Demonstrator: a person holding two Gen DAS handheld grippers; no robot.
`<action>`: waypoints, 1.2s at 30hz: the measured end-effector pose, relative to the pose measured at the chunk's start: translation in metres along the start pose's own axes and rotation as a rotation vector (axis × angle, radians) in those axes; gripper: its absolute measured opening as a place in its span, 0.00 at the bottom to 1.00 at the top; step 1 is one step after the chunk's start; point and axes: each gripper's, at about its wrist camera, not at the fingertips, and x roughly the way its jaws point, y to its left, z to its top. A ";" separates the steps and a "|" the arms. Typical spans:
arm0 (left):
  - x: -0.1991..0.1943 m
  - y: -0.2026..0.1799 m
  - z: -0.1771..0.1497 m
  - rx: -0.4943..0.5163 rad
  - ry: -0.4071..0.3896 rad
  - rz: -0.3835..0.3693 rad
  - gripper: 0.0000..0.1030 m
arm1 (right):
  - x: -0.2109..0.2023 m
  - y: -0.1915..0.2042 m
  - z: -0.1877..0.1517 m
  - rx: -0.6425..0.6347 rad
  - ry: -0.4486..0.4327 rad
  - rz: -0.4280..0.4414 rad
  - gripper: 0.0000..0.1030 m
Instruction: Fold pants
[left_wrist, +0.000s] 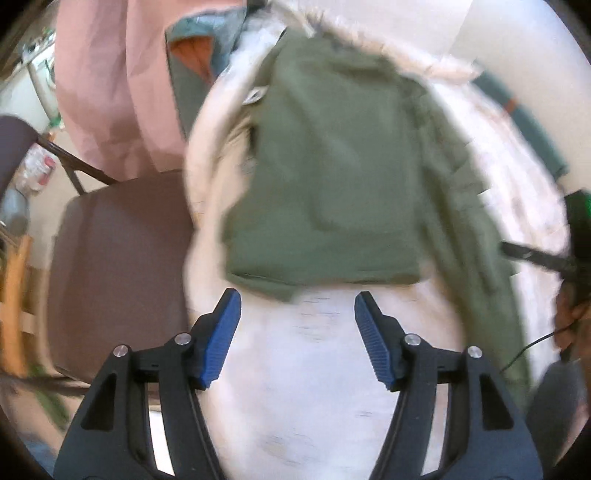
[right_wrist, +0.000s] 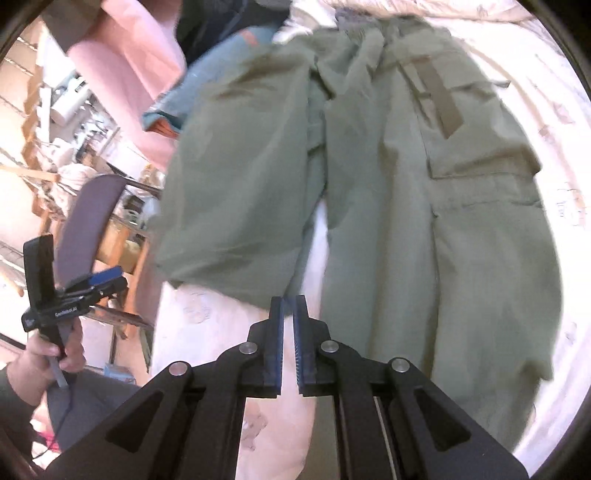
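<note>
At the bottom of the left wrist view my left tool (left_wrist: 297, 308) stands spread, nothing between its blue pads (left_wrist: 221, 339), only the pale bedding (left_wrist: 314, 369) under them. In the right wrist view my right tool (right_wrist: 288, 325) sits low in the centre with its pads pressed almost together; I see no cloth caught in the thin gap. Neither tool touches the garment.

Just beyond both tools lie the olive green cargo pants (right_wrist: 424, 221), filling the middle of each frame and spread on the bed. From the right wrist view one leg runs down the right side with a flap pocket (right_wrist: 480, 155) in the upper right; the other leg (right_wrist: 240, 166), left of centre, ends in a hem near the tool tips. From the left wrist view that part reads as a squared-off panel (left_wrist: 325, 177) with its lower edge just above the spread pads, so I judge one fold is laid and released.

Next I would need a fresh grip: the right tool must open before it can take an edge, and both should pinch matching corners so the layers stay aligned.

At the lower left of the right wrist view a hand (right_wrist: 55, 354) holds the other tool. Farther off, a brown chair (left_wrist: 118, 266) sits at left and a pink curtain (left_wrist: 110, 81) hangs in the upper left.
</note>
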 end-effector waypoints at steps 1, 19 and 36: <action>-0.010 -0.009 -0.007 -0.013 -0.019 -0.012 0.62 | -0.012 0.004 -0.003 -0.007 -0.023 -0.009 0.07; 0.022 -0.171 -0.165 -0.097 0.208 -0.235 0.70 | -0.149 -0.068 -0.167 0.229 0.158 -0.193 0.63; 0.078 -0.237 -0.221 0.076 0.413 -0.164 0.13 | -0.084 -0.093 -0.235 0.301 0.521 -0.333 0.02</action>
